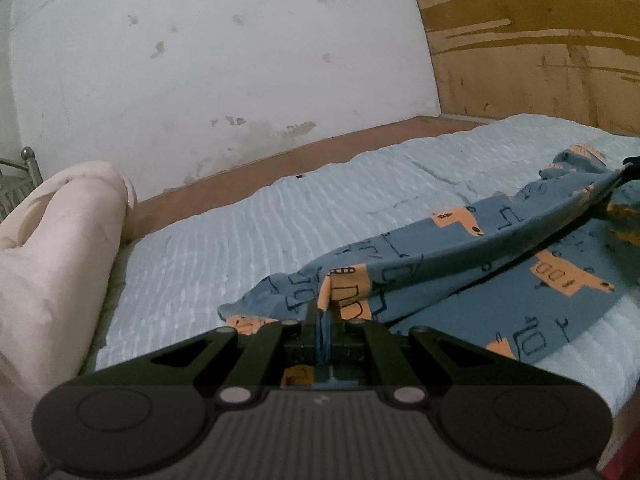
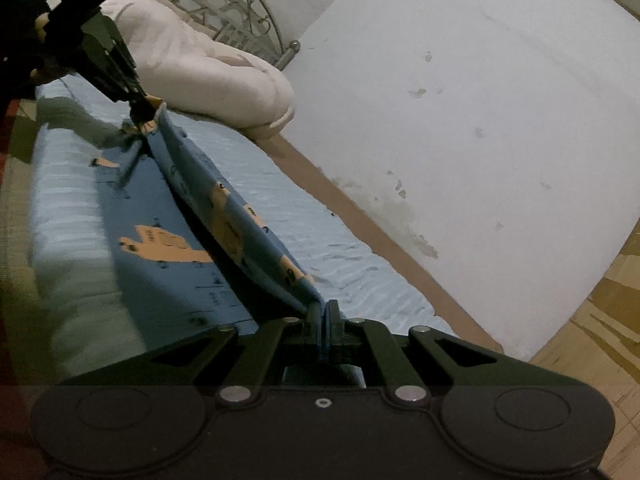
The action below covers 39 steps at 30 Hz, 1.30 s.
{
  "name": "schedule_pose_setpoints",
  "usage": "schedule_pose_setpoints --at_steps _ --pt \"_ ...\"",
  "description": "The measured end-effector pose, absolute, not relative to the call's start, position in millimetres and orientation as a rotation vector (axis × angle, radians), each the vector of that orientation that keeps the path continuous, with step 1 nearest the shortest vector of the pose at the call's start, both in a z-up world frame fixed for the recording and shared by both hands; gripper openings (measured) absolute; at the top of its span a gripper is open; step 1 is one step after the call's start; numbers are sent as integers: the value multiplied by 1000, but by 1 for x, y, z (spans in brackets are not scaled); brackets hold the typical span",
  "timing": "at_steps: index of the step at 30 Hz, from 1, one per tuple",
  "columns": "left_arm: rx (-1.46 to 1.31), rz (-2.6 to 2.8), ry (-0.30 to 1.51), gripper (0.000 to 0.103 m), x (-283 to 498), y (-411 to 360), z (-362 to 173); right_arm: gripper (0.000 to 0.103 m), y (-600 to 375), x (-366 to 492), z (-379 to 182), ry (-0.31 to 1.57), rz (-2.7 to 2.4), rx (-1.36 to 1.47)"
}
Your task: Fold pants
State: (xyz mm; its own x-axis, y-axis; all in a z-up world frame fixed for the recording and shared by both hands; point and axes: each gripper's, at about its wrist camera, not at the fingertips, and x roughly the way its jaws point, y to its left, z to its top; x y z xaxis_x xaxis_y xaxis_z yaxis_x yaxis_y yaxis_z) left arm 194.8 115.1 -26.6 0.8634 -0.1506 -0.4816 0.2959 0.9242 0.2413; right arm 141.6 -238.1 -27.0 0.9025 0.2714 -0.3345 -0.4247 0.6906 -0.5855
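The pants (image 1: 460, 264) are blue with orange shapes and dark line drawings. They lie on a pale blue bed cover (image 1: 248, 240). My left gripper (image 1: 322, 312) is shut on one end of a raised fold of the cloth. My right gripper (image 2: 322, 312) is shut on the other end of the same fold. The fold (image 2: 224, 216) is stretched between them above the lower layer (image 2: 160, 248). In the right wrist view the left gripper (image 2: 142, 110) shows at the far end, pinching the cloth. In the left wrist view the right gripper (image 1: 630, 172) is only a dark tip at the right edge.
A rolled pinkish-white blanket (image 1: 52, 248) lies at the head of the bed by a metal headboard (image 2: 240, 20). A brown bed frame edge (image 1: 260, 176) runs along a stained white wall (image 1: 220, 60). A wooden panel (image 1: 540, 40) stands at the right.
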Motion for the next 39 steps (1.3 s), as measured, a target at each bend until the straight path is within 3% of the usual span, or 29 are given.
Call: schedule_pose_setpoints --at_steps 35,38,39 --pt "309 -257 532 2 174 128 -56 0 -244 104 -62 344 499 -611" --pt "261 -245 547 11 173 129 -52 9 -248 107 -60 345 497 -581" --pt "233 -244 557 29 171 129 -49 12 -250 107 -60 342 490 -566"
